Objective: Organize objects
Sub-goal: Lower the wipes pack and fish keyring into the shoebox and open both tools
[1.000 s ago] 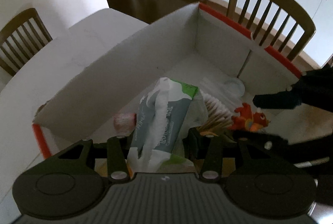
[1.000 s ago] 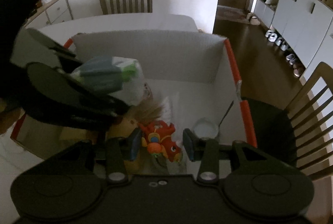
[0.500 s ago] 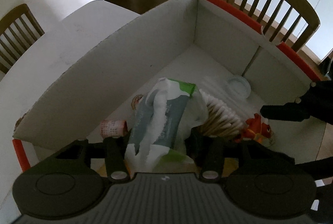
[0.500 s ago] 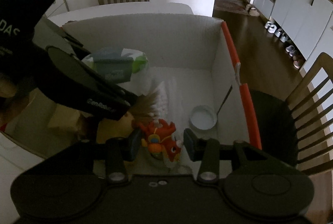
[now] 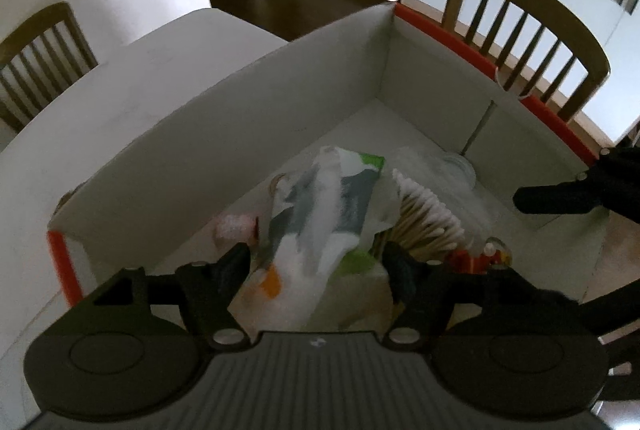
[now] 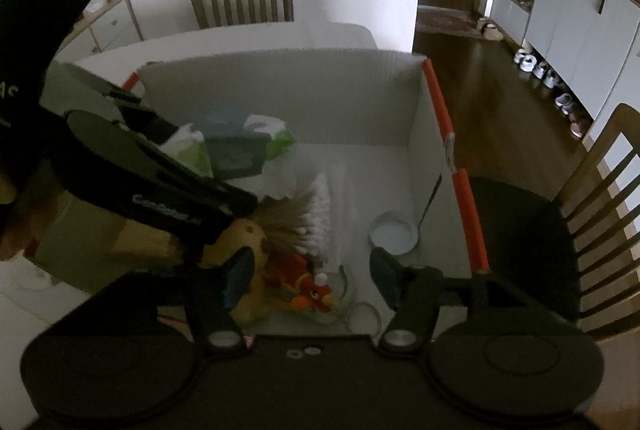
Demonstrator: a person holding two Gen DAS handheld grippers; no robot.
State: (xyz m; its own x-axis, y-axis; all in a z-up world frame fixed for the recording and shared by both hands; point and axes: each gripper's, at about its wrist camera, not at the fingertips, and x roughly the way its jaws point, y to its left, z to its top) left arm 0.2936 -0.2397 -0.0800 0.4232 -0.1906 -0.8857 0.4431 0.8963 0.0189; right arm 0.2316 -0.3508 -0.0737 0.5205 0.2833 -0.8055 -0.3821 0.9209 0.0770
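The left gripper [image 5: 316,262] has lifted the clamped wipes pack [image 5: 320,206] slightly above the box [image 5: 224,134]; right gripper [image 6: 308,270] hovers apart over the red toy [image 6: 304,286], lower centre.

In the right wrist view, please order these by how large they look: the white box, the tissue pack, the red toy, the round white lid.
1. white box, by far the largest.
2. tissue pack, partly hidden by the left gripper.
3. red toy and round white lid: alike; the toy is nearer the camera, so I do not rank them.
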